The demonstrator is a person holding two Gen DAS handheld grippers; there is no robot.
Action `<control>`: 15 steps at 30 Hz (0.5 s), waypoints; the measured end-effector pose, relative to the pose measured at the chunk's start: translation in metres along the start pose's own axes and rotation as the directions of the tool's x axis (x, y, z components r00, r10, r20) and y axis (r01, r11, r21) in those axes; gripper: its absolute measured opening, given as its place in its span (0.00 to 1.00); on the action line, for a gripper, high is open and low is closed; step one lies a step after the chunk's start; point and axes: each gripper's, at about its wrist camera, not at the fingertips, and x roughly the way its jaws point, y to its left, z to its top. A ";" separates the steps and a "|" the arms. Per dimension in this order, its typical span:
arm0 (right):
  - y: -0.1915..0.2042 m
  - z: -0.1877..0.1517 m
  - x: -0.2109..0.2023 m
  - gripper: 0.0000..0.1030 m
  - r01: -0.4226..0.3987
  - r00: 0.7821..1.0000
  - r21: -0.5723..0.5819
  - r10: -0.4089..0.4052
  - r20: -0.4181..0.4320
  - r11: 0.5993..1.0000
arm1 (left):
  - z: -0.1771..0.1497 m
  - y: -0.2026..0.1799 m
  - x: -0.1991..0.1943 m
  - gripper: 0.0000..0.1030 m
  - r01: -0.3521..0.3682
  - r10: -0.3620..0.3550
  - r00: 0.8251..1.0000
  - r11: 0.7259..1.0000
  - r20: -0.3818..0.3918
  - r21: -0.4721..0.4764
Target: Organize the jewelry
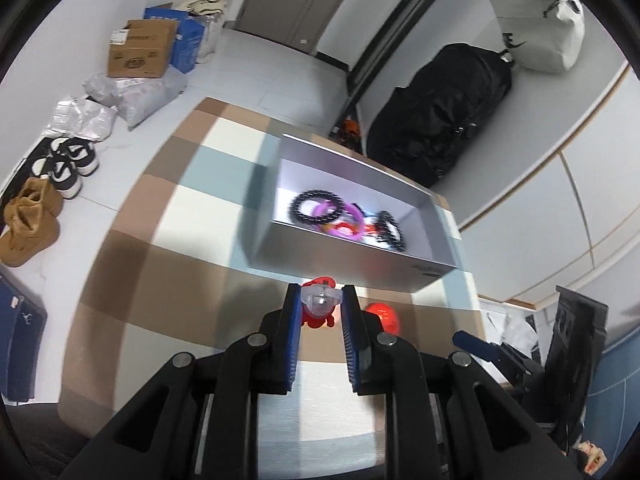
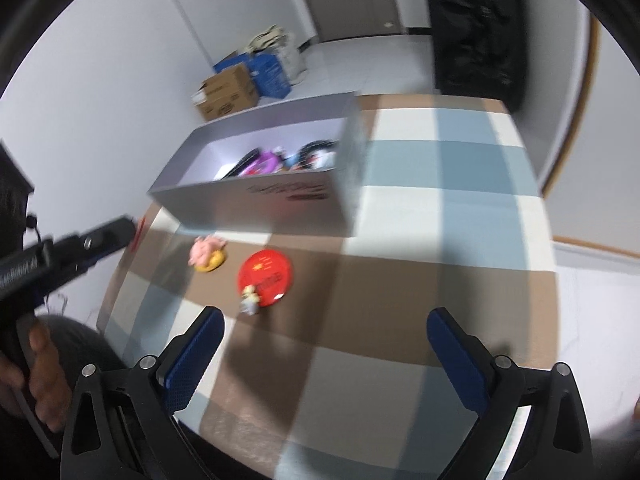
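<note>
My left gripper is shut on a small clear-and-red trinket and holds it just in front of the grey box. The box holds black beaded bracelets and purple rings. A red round piece lies right of the gripper. In the right wrist view my right gripper is open and empty above the table. Ahead of it lie a red disc, a small yellow-white charm and a pink-and-yellow figure. The box stands behind them.
The table has a checked brown, blue and cream cloth. On the floor stand cardboard boxes, bags and shoes. A black bag hangs by the wall. The left tool shows at the right wrist view's left edge.
</note>
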 end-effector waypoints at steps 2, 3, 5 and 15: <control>0.010 -0.001 0.005 0.85 -0.004 1.000 -0.029 0.003 -0.014 1.000 | 0.002 0.005 0.000 0.14 0.011 -0.011 1.000 1.000 -0.006 -0.021; 0.015 -0.002 0.008 0.80 0.002 1.000 -0.045 -0.002 -0.022 0.999 | 0.002 0.007 -0.001 0.14 0.020 -0.020 1.000 0.999 -0.008 -0.025; 0.022 -0.003 0.012 0.73 0.011 0.999 -0.067 -0.013 -0.032 0.998 | 0.003 0.010 -0.006 0.14 0.021 -0.021 1.000 1.000 0.002 -0.023; 0.040 -0.001 0.026 0.34 0.050 0.998 -0.104 -0.053 -0.030 0.993 | 0.001 0.010 -0.009 0.14 0.015 -0.015 1.000 1.000 0.000 0.003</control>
